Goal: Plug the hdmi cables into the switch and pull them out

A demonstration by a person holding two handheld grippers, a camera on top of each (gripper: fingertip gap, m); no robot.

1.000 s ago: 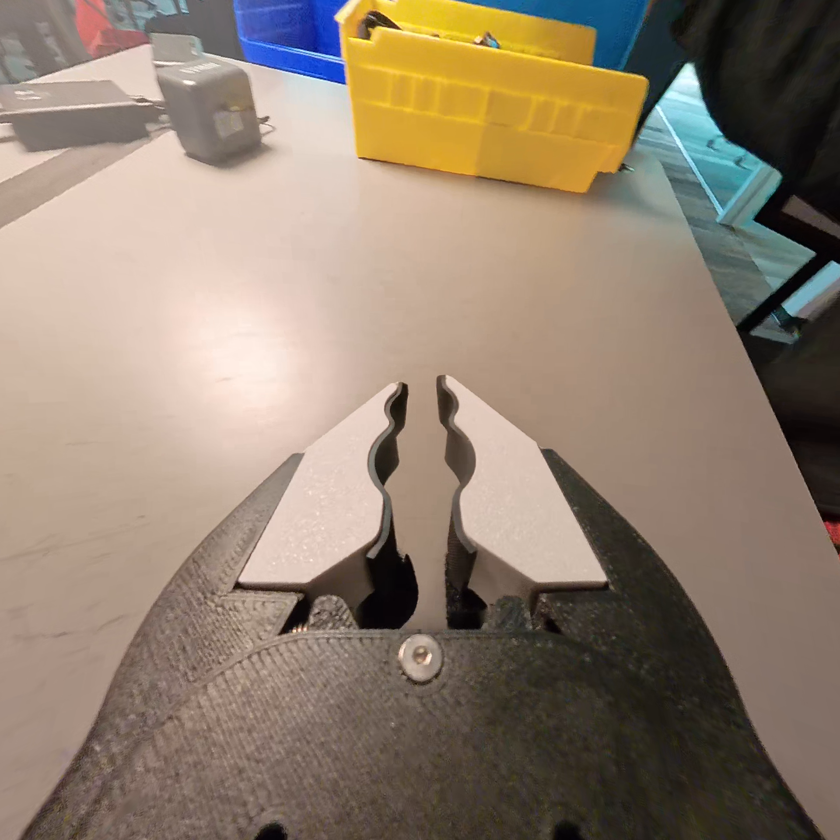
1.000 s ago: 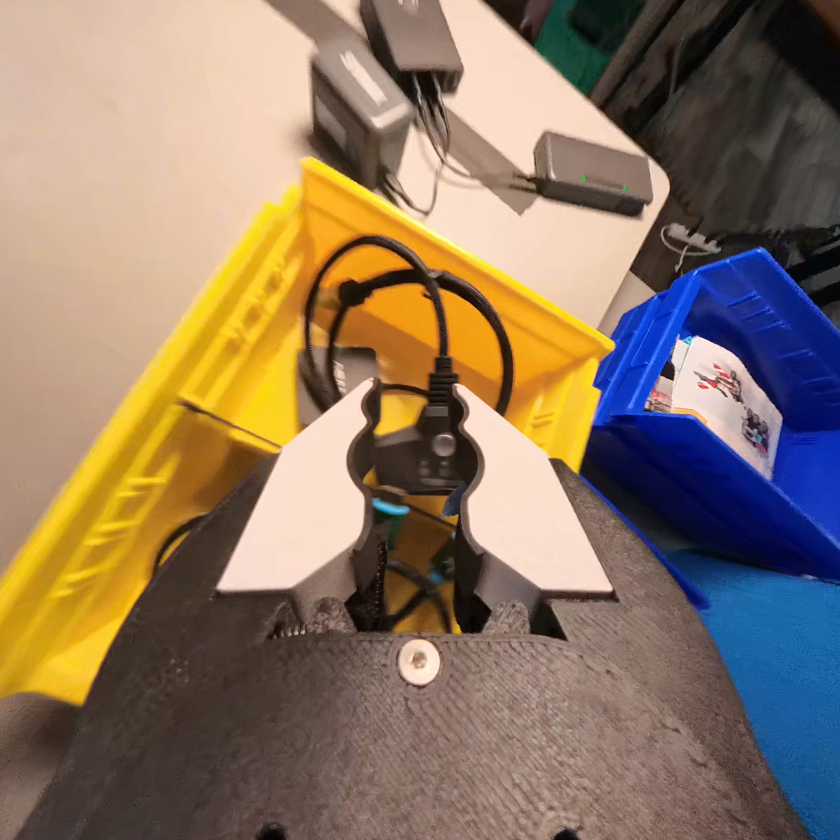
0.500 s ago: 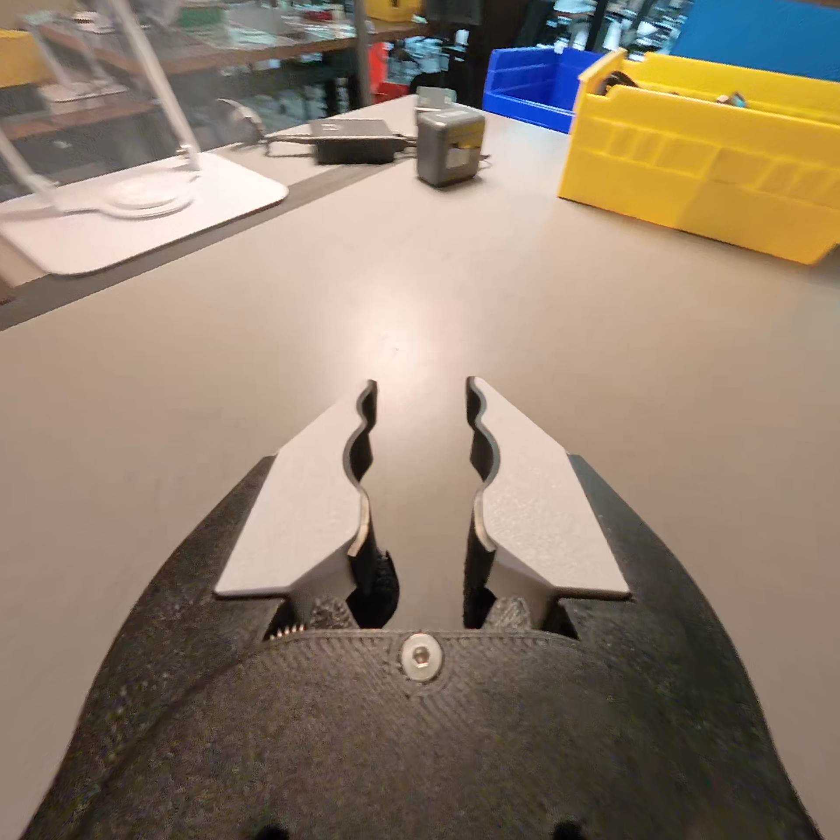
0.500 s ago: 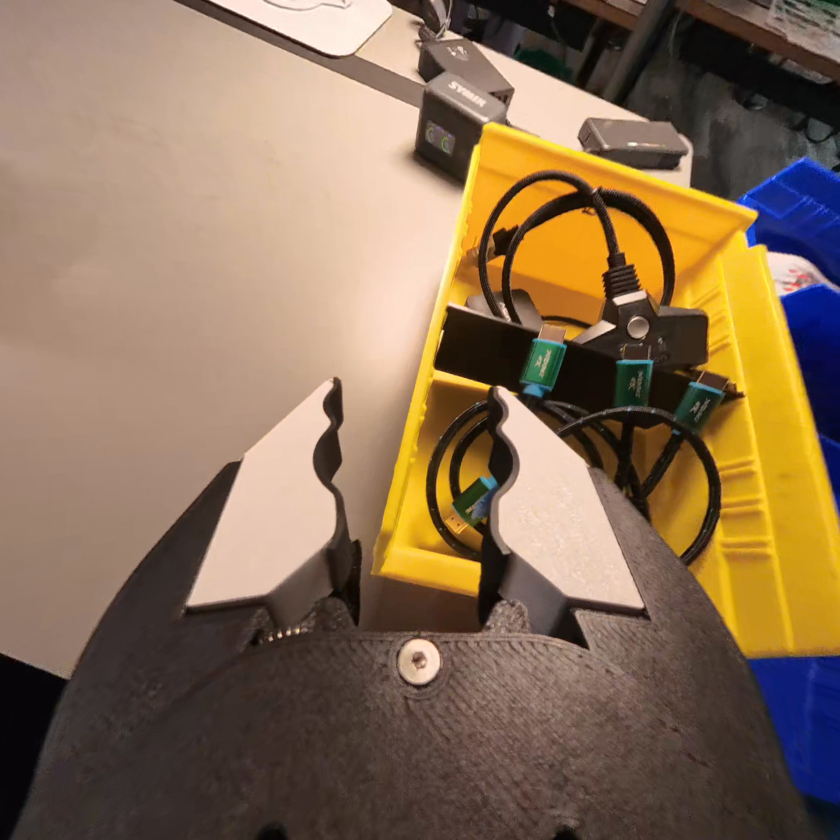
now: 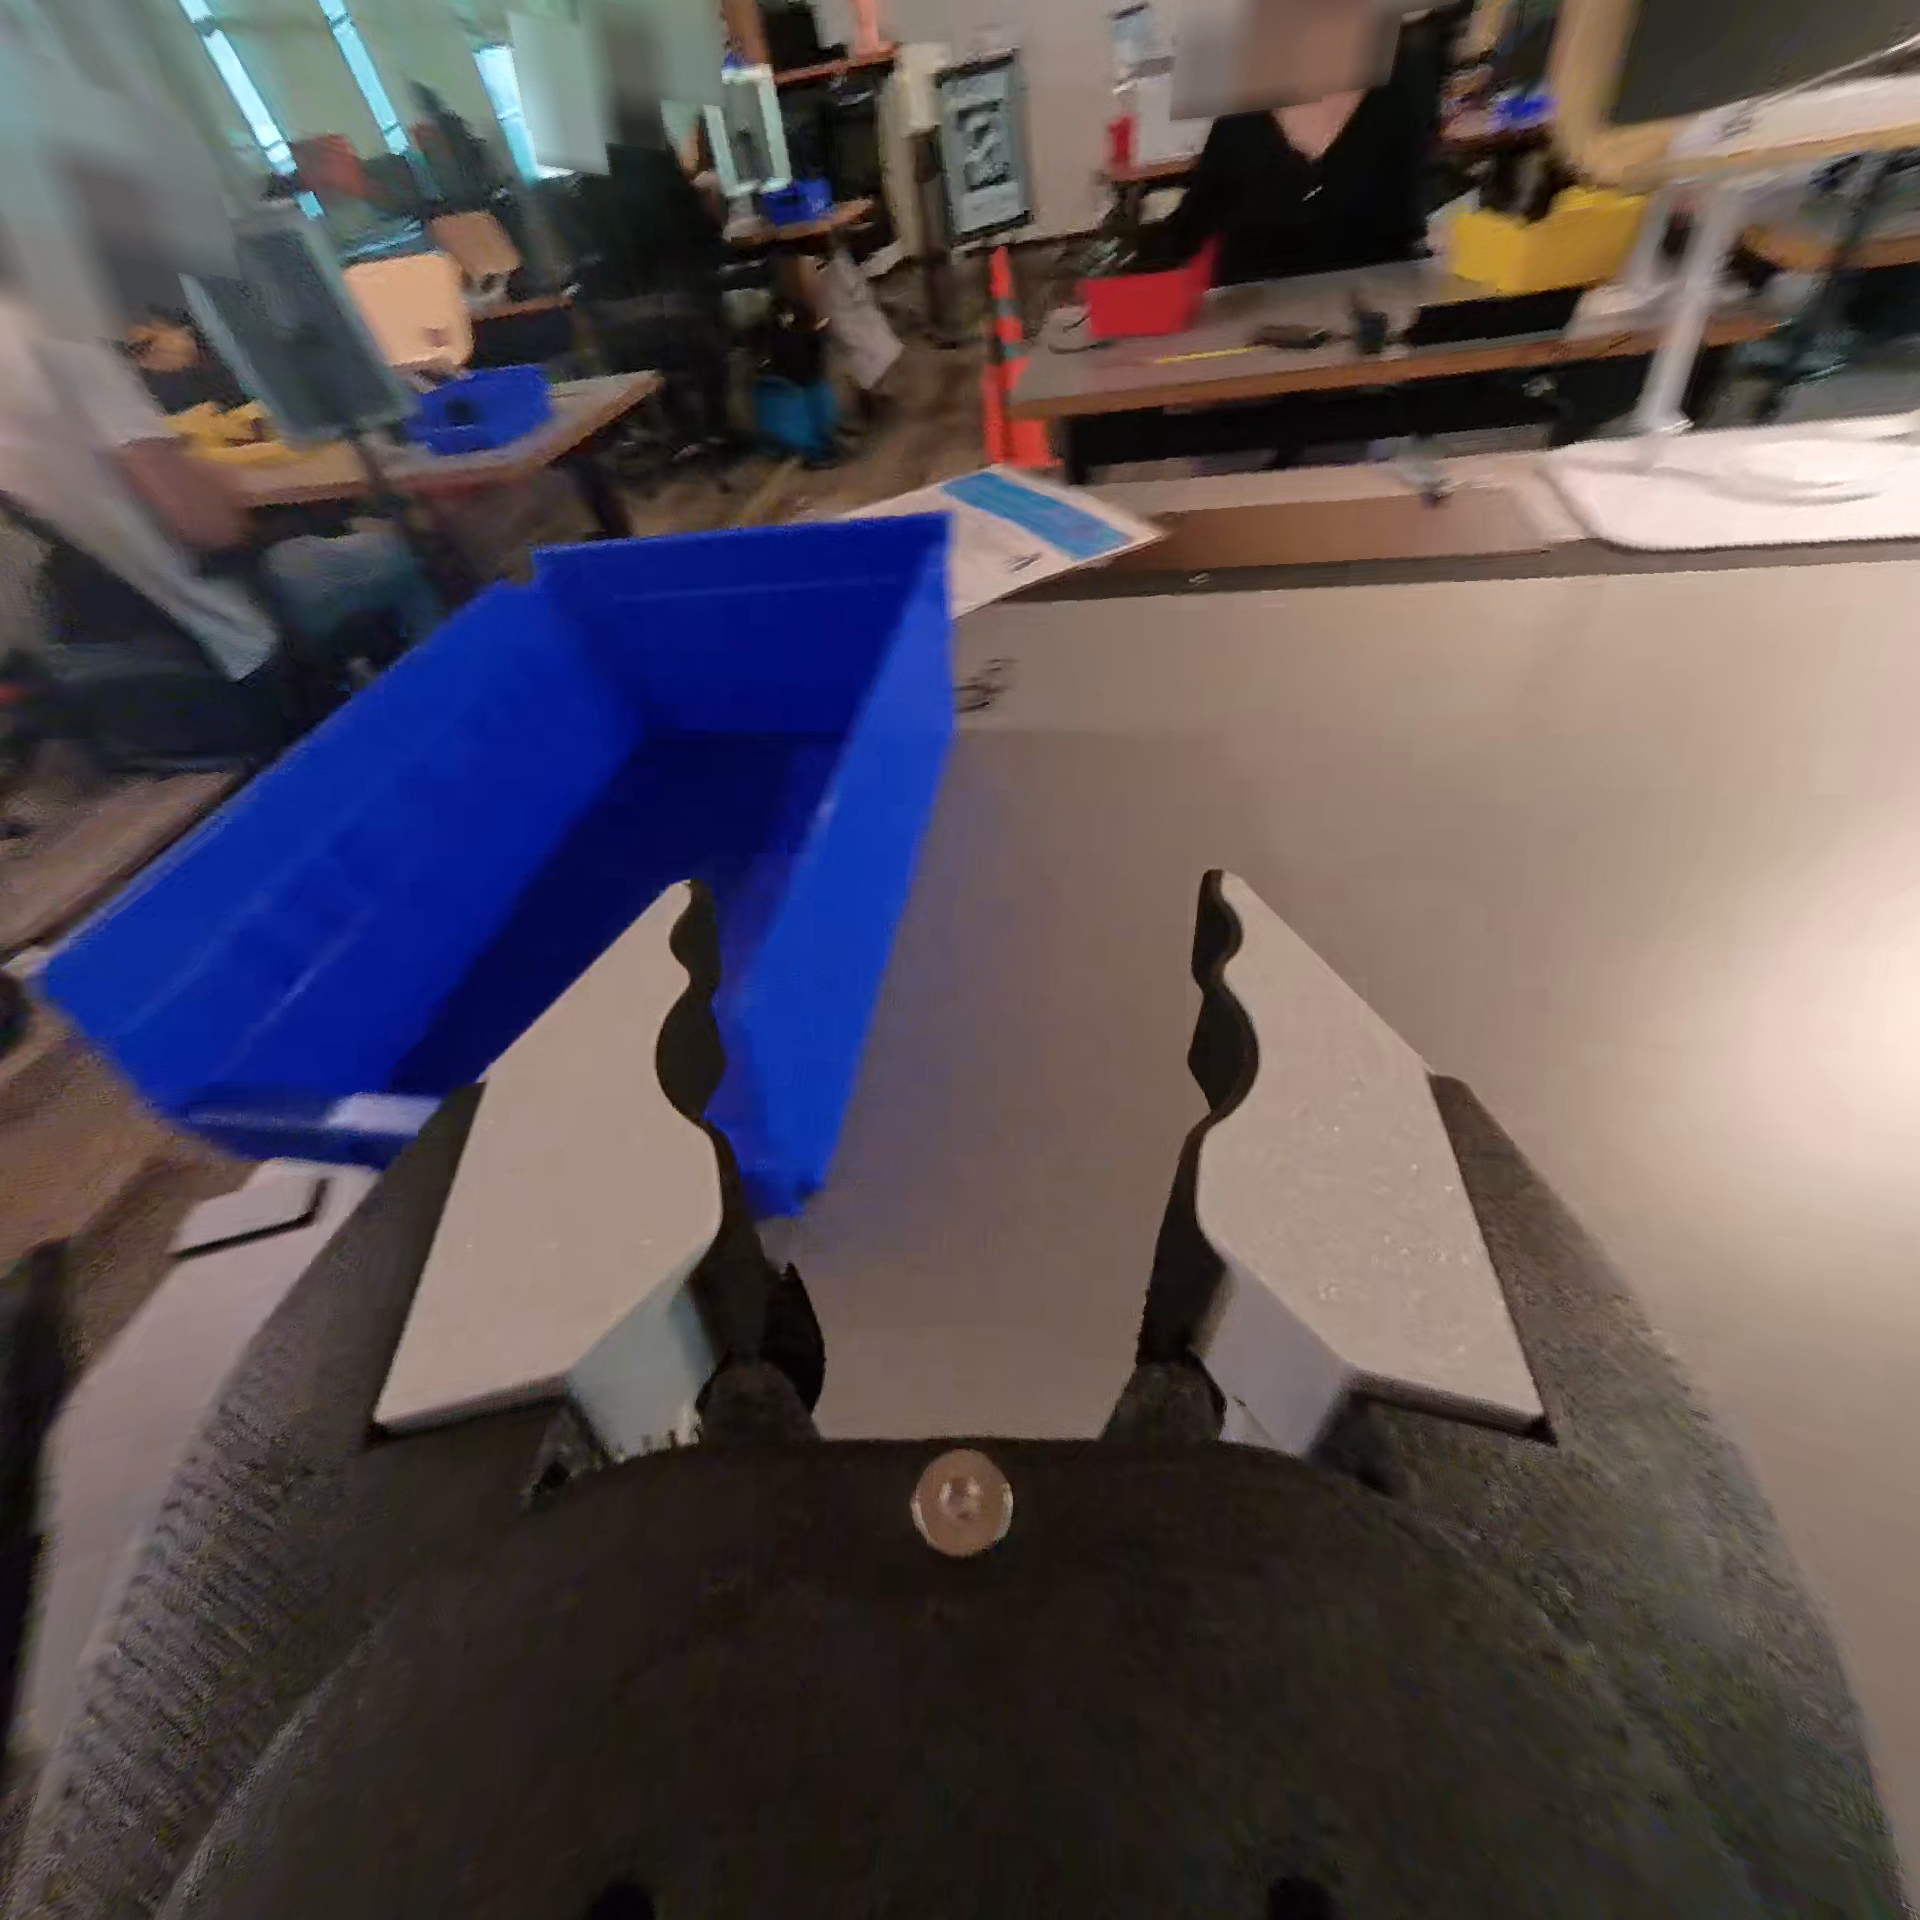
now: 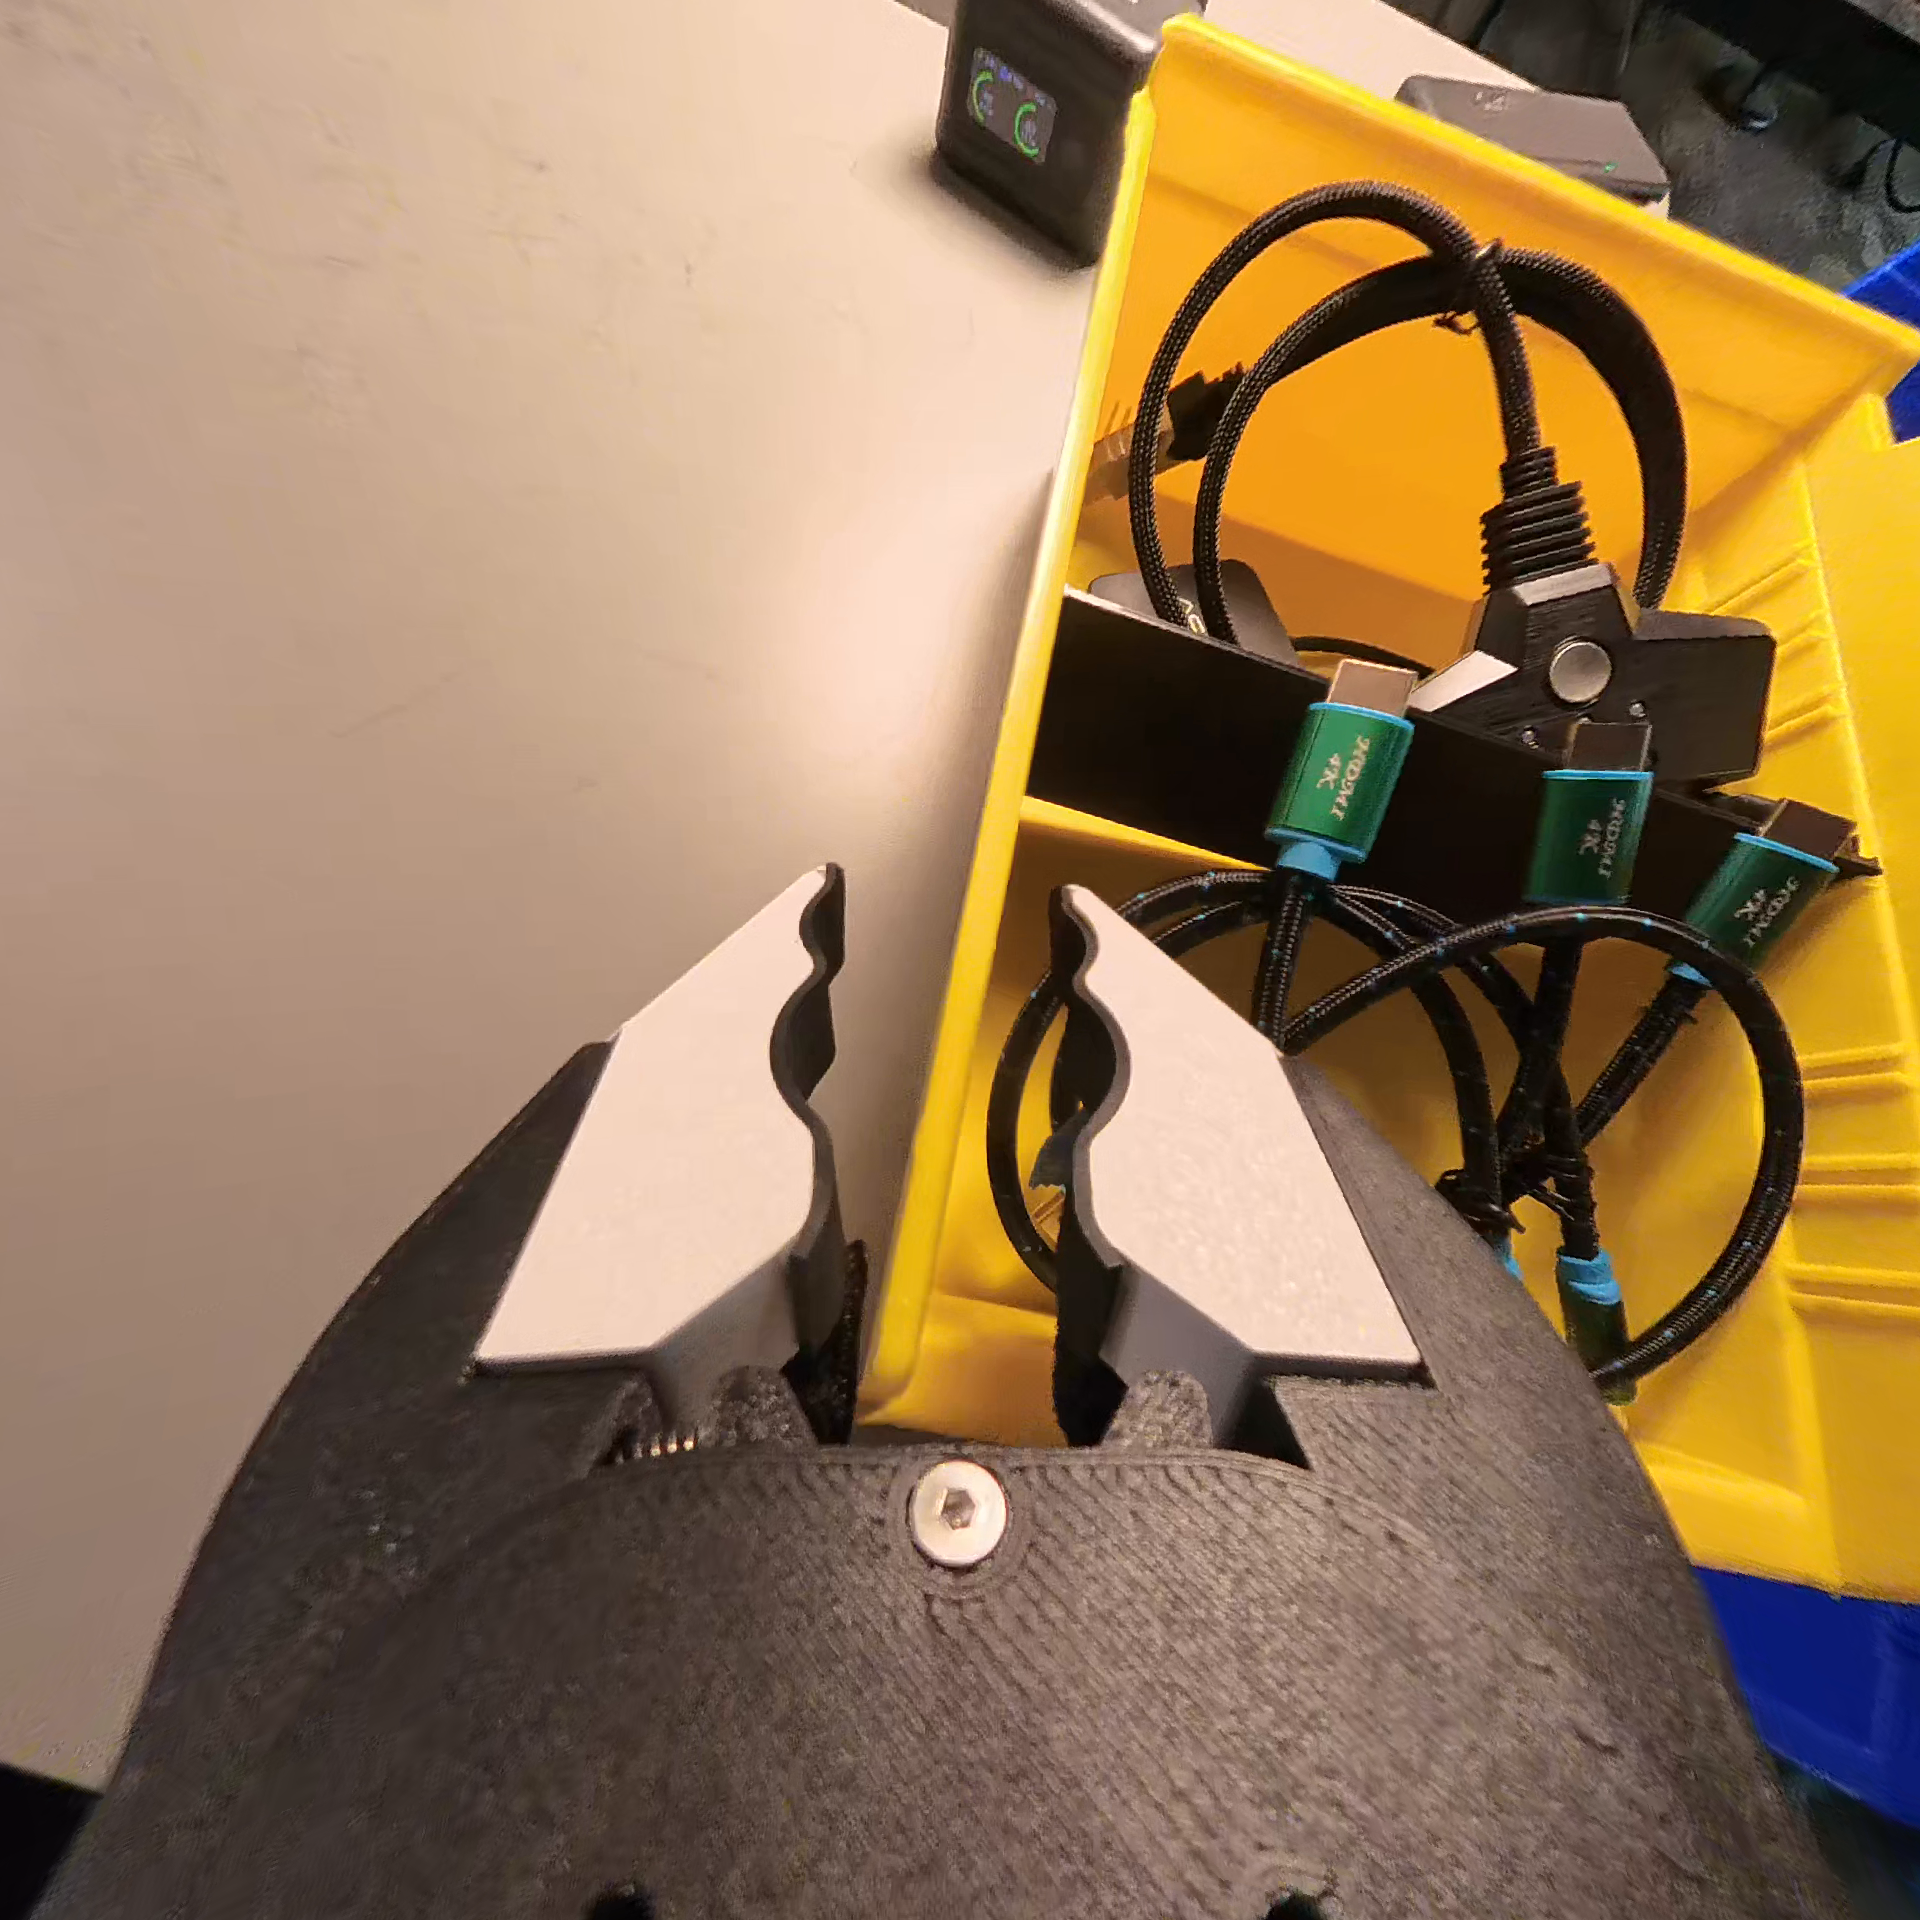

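Right gripper (image 6: 945, 904): narrowed since a moment ago, straddling the yellow bin (image 6: 997, 935) wall (not yet pinching).
Left gripper (image 5: 951, 894): wider now, empty, blue bin (image 5: 582, 831) at 10 o'clock.
Switch (image 6: 1579, 675): untouched at 1 o'clock; plugging hasn't begun.

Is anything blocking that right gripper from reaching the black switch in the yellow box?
Yes. The right gripper straddles the yellow bin's side wall, and a black divider with three green plugs lies before the switch.

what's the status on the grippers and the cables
Left hand-held gripper open, empty, by blue bin. Right hand-held gripper open, straddling yellow bin wall. Switch and cables in bin, unplugged. Divider under plugs.
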